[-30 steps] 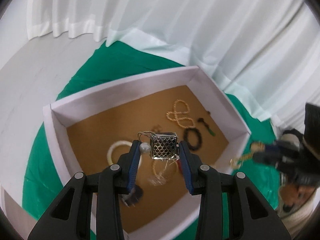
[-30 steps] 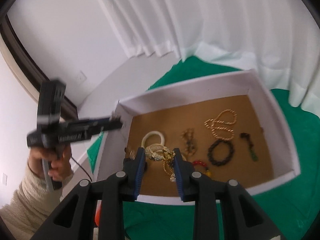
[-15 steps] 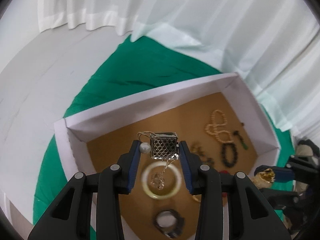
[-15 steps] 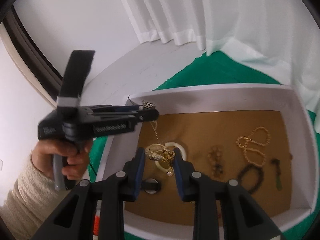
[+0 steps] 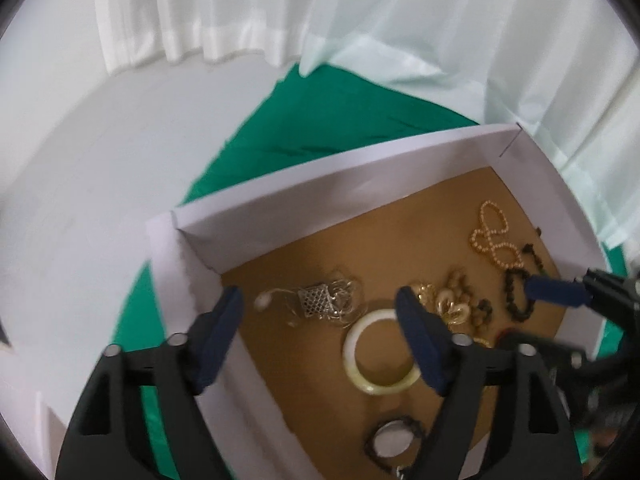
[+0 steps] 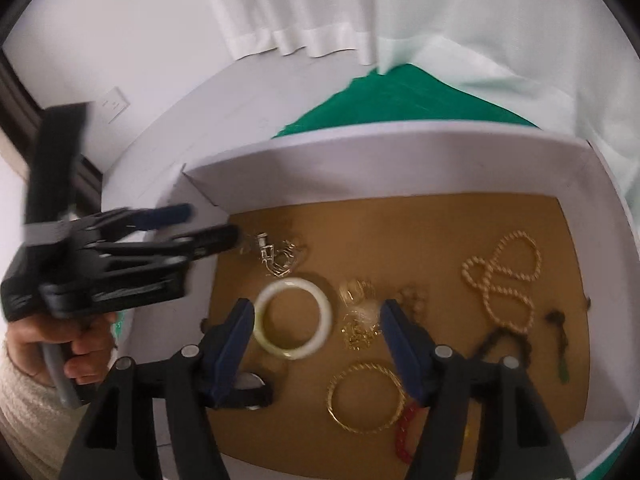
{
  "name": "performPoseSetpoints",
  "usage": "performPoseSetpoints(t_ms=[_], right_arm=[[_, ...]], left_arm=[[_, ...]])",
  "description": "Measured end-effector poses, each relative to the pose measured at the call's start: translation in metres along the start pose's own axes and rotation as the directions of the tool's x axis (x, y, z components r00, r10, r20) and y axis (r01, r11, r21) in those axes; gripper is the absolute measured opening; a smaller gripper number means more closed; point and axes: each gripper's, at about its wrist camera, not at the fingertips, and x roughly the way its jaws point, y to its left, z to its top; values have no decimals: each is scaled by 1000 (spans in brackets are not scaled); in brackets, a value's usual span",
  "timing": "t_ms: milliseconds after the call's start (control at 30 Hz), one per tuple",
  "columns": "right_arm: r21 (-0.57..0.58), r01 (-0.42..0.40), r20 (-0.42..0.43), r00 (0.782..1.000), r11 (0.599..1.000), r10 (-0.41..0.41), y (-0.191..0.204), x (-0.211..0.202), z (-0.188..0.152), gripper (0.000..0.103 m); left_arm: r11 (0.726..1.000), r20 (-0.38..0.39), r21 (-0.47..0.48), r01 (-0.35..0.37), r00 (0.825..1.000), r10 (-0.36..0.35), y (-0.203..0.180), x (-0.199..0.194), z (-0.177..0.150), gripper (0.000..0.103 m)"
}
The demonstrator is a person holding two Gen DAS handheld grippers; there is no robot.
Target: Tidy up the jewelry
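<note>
A white box (image 5: 360, 176) with a brown floor holds the jewelry. My left gripper (image 5: 318, 312) is open over its near-left corner, and the silver lattice pendant with chain and pearl (image 5: 316, 300) lies on the floor between the fingers. My right gripper (image 6: 316, 316) is open above a gold chain cluster (image 6: 358, 320), which lies beside the white bangle (image 6: 294, 318). The left gripper also shows in the right wrist view (image 6: 216, 226), by the silver pendant (image 6: 276, 256).
Also in the box (image 6: 400, 160): a gold bangle (image 6: 366, 398), a red bead bracelet (image 6: 404, 432), a cream bead necklace (image 6: 504, 276), a dark bead bracelet (image 5: 516, 292), a green pendant (image 6: 560, 344) and a small watch (image 5: 394, 440). Green cloth (image 5: 320, 120) and white curtains surround it.
Both grippers have opened. The silver pendant has dropped from the left gripper onto the box floor, and the gold chain cluster from the right gripper. Both grippers moved lower into the box.
</note>
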Motion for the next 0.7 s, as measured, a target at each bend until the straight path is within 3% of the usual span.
performPoseSetpoints(t_ms=[133,200,367,567,700], right_arm=[[21,91,35,995,996,-91,-4,-20,-23,69],[9,140,49,989,990,-141,-2,-30,-37,80],[14,206,94,974,979,-206,-5,-54,-62,81],[0,305,119,946,952,-303,-7,-70,-72,81],[22,293,116,949,956,-293,-8,-77,-79,81]], left_arm=[[994,93,60,-95,992,89,-22,-33,-22,101],[984,143,61,-167,977,157,-39,-49,-35,101],[968,185,56,-245,955,231,-75,-74,-55,102],[974,94,24,-224,971,221,-91,-87,-73,102],[985,67,-51,-166,983,169,-84,-93,-84,102]])
